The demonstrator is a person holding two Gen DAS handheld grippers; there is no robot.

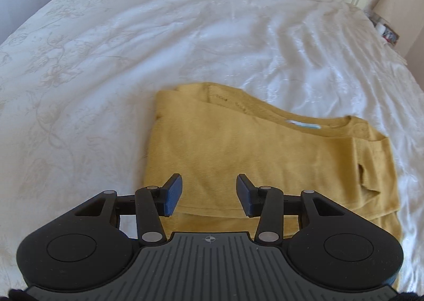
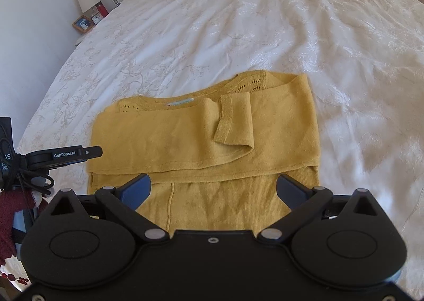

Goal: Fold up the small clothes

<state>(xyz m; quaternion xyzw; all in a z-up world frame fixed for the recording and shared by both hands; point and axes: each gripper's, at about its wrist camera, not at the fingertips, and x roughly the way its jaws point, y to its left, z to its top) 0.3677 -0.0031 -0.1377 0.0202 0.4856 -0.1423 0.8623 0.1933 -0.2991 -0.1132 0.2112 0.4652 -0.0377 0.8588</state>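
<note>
**A:** Where's the garment?

**B:** The mustard-yellow knit top [image 2: 201,139] lies flat near the close edge of the bed, on the white embroidered bedspread [image 2: 265,25]. Its sides and one sleeve [image 2: 234,121] are already folded in across the body, so I judge the fold to be partly done.

**A:** And the fingers?

**B:** The left gripper [image 1: 209,193] hangs over the near left part of the top, fingers [image 1: 173,195] part-way apart with nothing pinched between them. The right gripper [image 2: 214,192] is spread wide above the bottom hem, also released, cloth beneath but not gripped.

**A:** How will it handle?

**B:** Soft, light and limp, I'd say; it will sag and drag rather than hold shape, and the folded layers could slide apart. The satiny bedspread may let it slip.

**A:** Where would you grip?

**B:** At the two corners of the lower hem [image 2: 212,211], pinching every layer together, then carrying them up toward the neckline [image 2: 169,101].
</note>
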